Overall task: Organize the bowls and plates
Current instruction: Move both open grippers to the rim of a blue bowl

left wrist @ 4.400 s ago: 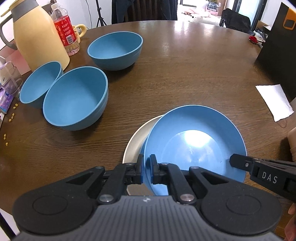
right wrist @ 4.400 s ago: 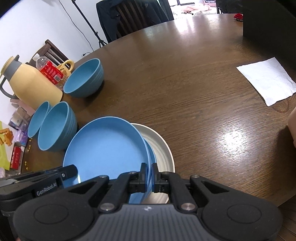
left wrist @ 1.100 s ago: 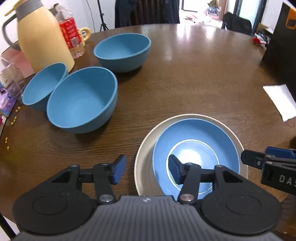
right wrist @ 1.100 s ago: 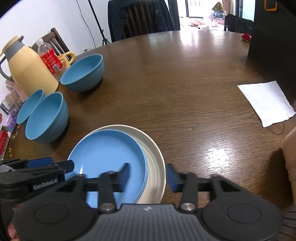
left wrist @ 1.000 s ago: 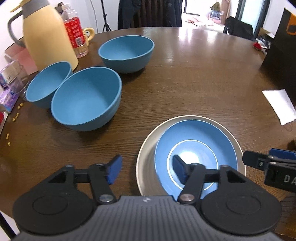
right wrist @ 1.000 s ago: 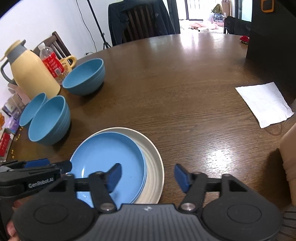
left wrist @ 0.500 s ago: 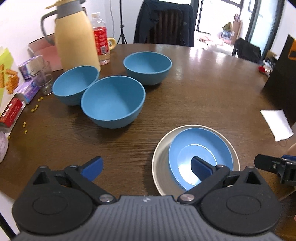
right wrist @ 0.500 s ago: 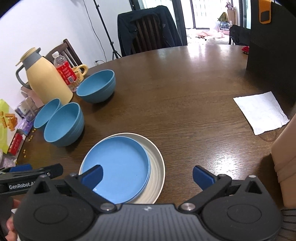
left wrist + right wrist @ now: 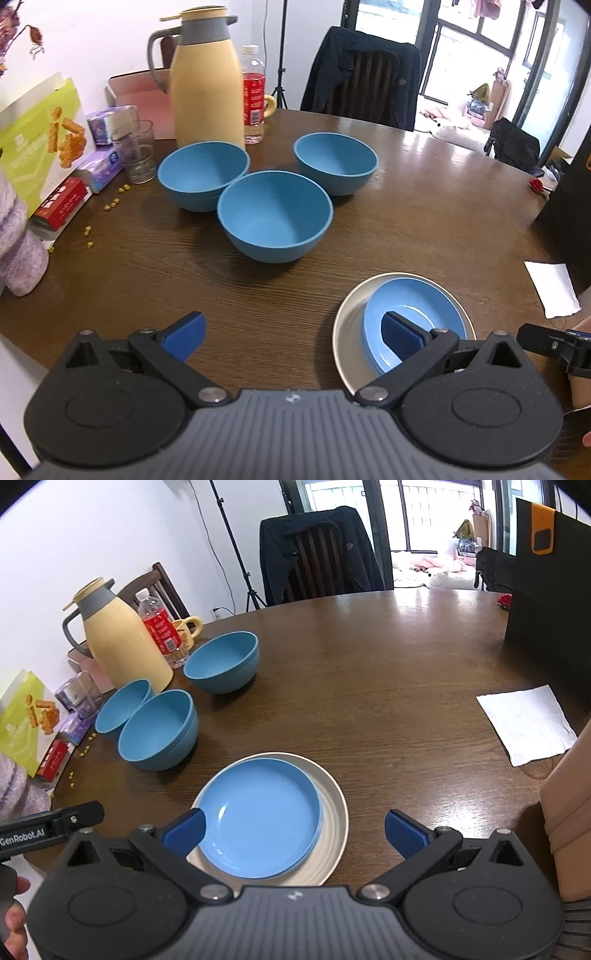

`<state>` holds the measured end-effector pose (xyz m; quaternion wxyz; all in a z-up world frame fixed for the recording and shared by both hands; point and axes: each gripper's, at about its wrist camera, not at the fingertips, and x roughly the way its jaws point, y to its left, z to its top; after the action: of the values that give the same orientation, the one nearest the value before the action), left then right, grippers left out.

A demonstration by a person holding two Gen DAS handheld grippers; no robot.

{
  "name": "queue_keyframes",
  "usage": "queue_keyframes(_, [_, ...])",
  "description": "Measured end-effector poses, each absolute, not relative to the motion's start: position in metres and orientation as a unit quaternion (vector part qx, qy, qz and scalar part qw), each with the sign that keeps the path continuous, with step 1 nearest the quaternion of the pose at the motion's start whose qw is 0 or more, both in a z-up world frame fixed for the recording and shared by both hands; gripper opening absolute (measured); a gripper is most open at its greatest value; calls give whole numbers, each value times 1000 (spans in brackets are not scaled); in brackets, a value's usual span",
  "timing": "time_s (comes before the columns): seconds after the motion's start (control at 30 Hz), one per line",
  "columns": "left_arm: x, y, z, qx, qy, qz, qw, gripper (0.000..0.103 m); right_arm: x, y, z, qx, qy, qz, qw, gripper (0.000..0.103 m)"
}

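We have both grippers up over the near edge of the worktop (image 9: 388,672), holding nothing. Left gripper (image 9: 291,332): jaws spread as wide as they go, bare wood between them, right pad in front of the plates. Right gripper (image 9: 293,829): jaws equally wide, empty, hanging above the plate stack without touching it. The blue plate (image 9: 260,816) sits flat inside the cream plate (image 9: 334,825), shifted toward the cream plate's left rim, near edge of the worktop. We count three blue bowls farther back on the left, all upright: the near bowl (image 9: 275,216), the left bowl (image 9: 203,173) touching its far-left rim, and the far bowl (image 9: 336,162) just beside it on the far right, whether touching we cannot tell. Behind the bowls stand a yellow jug (image 9: 207,81), a water bottle (image 9: 254,94) and a yellow mug (image 9: 188,626). A drinking glass (image 9: 135,151), snack boxes (image 9: 40,125) and scattered small yellow bits (image 9: 110,205) sit at the far left edge. A white paper napkin (image 9: 526,722) lies well apart on the right.
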<state>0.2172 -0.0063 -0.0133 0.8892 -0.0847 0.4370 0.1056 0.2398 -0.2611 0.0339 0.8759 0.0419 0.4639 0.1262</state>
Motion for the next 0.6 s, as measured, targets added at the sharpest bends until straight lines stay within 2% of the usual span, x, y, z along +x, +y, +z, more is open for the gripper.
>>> queue_keyframes(0.6, [242, 49, -8, -98, 437, 148, 882, 103, 277, -203, 42, 11, 468, 154, 870, 103])
